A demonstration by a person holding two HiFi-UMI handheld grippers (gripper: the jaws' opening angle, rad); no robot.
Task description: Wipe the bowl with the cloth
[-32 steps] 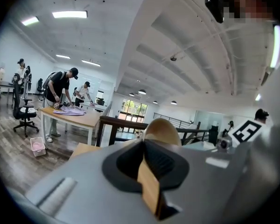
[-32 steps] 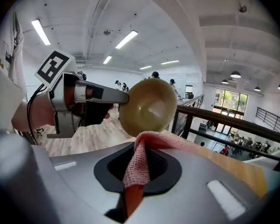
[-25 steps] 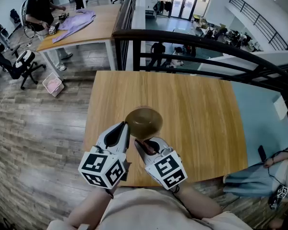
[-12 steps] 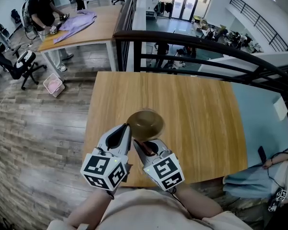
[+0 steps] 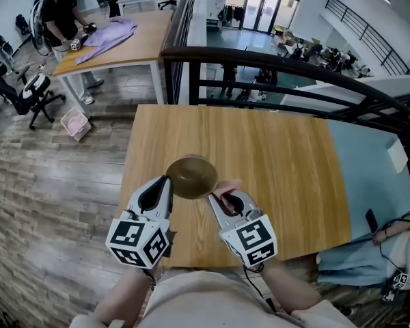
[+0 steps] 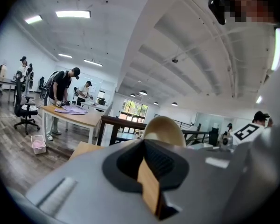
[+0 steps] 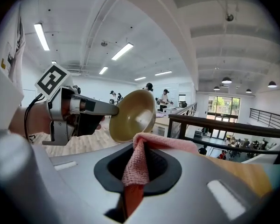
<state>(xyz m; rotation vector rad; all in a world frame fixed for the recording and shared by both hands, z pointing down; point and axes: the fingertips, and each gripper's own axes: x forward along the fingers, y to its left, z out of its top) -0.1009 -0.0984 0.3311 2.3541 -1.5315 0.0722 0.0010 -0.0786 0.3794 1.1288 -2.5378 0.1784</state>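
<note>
Right gripper (image 5: 217, 200): jaws clamped on pink cloth (image 7: 135, 162), loose fold poking past tips. Left gripper (image 5: 165, 184): jaws pinched tight on rim of bowl (image 5: 191, 176). Bowl held clear of table (image 5: 287, 183), mouth tipped toward cloth. Cloth just beside rim; contact uncertain. Step, by my reading: start of wipe. Next move calls for pressing fold inside bowl and sweeping round. Railing (image 5: 294, 63) beyond.

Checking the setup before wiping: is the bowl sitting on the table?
No, the left tool grips the bowl by its rim, tilted in the air above the table.
</note>
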